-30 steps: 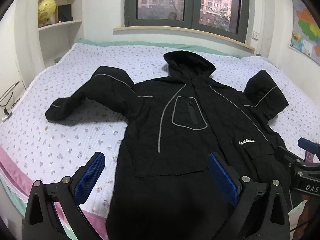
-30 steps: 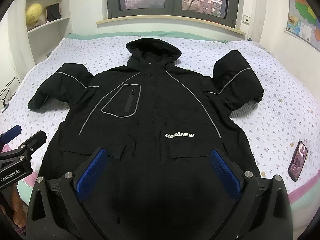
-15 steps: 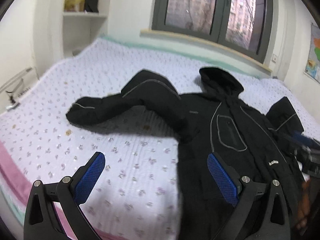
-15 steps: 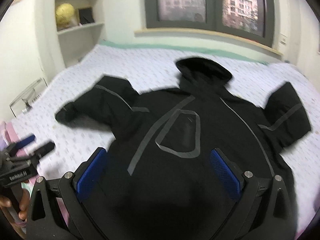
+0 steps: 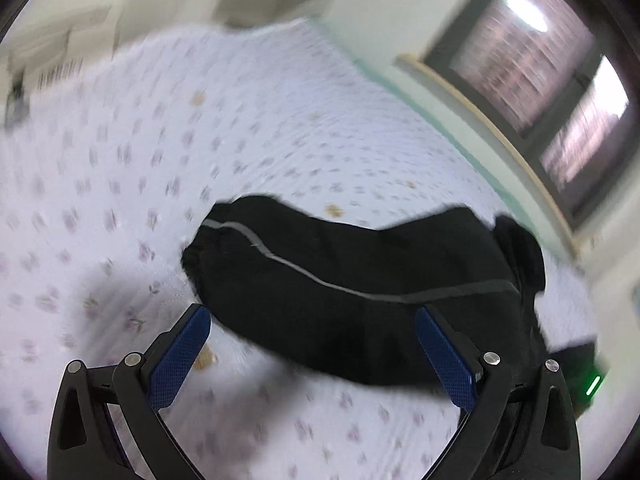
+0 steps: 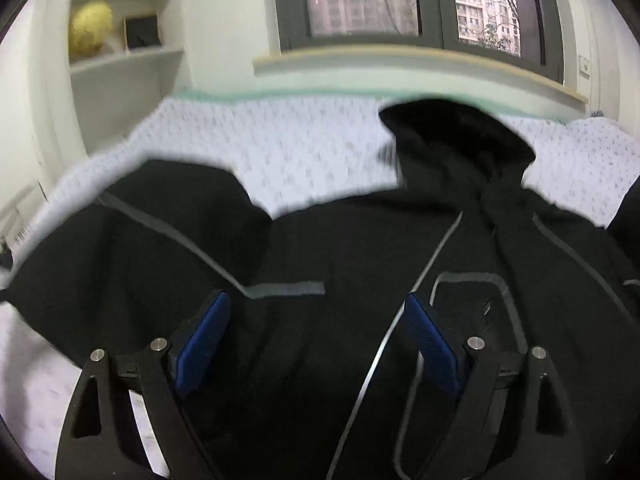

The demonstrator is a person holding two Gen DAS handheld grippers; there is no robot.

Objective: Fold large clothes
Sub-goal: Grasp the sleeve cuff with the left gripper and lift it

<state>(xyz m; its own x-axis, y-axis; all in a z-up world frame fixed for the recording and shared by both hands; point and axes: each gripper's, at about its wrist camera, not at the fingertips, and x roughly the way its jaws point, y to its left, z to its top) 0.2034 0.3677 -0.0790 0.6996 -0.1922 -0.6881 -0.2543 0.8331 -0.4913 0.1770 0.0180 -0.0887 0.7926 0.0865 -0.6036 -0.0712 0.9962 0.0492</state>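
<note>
A large black hooded jacket [image 6: 360,248] with grey reflective piping lies spread face up on the bed. Its left sleeve [image 5: 328,280] stretches across the floral sheet in the left wrist view, cuff to the left. My left gripper [image 5: 316,344] is open and empty, low over the sleeve. My right gripper [image 6: 316,332] is open and empty, close above the jacket's left shoulder and chest, with the hood [image 6: 460,136] beyond it. Both views are blurred by motion.
The bed [image 5: 120,160] has a lilac floral sheet. A window [image 6: 400,0] with a sill is behind the bed. White shelves [image 6: 120,60] holding a yellow globe [image 6: 90,32] stand at the back left.
Both grippers have swung left and dropped closer to the jacket. The left one now faces the left sleeve, the right one the left shoulder. Both stay open.
</note>
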